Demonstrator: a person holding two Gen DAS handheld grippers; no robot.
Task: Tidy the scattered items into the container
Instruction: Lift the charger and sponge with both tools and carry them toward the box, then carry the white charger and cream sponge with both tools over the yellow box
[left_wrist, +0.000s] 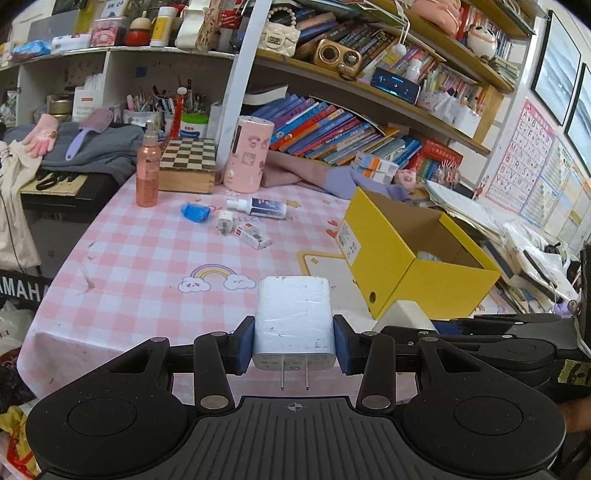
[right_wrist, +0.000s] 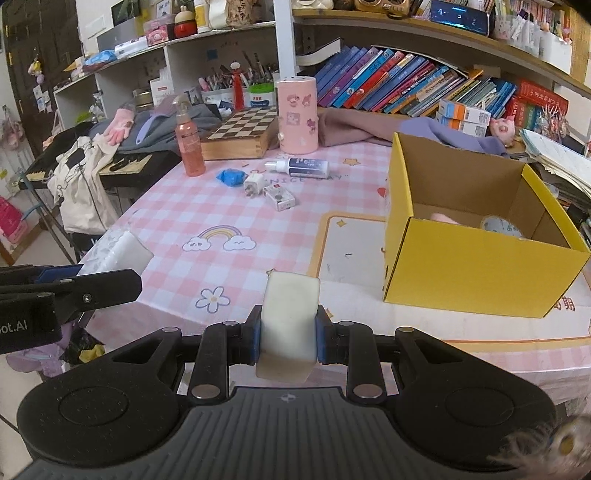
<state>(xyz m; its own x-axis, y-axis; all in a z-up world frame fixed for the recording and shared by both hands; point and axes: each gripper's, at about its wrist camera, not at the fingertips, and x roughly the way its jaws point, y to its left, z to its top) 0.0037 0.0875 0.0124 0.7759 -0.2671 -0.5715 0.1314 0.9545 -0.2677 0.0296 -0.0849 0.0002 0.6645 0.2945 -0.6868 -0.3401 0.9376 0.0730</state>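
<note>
The left hand-held gripper is clamped on a large white two-prong plug-in charger block, its blue pads pressing the block's two sides and the metal prongs pointing back toward the camera. The right hand-held gripper is clamped on a cream-white rounded rectangular block, held upright between its blue pads. Both are held above the near edge of the worktop, which is covered by a pink-and-white checked cloth with rainbow and flower prints. Ahead and to the right of both hand-held grippers stands the open yellow cardboard box; in the right wrist view a roll of tape and a pale pink item lie on its floor. Farther ahead, near the middle of the worktop, lies a cluster of scattered items: a crumpled blue wrapper, a small white plug adapter just beside it, a small white-and-red printed carton touching or nearly touching the adapter, and a white tube with a dark blue label lying on its side behind them. Beyond the cluster stand a pink translucent spray bottle, a wooden chessboard box and a pink sticker-covered cylinder.
</note>
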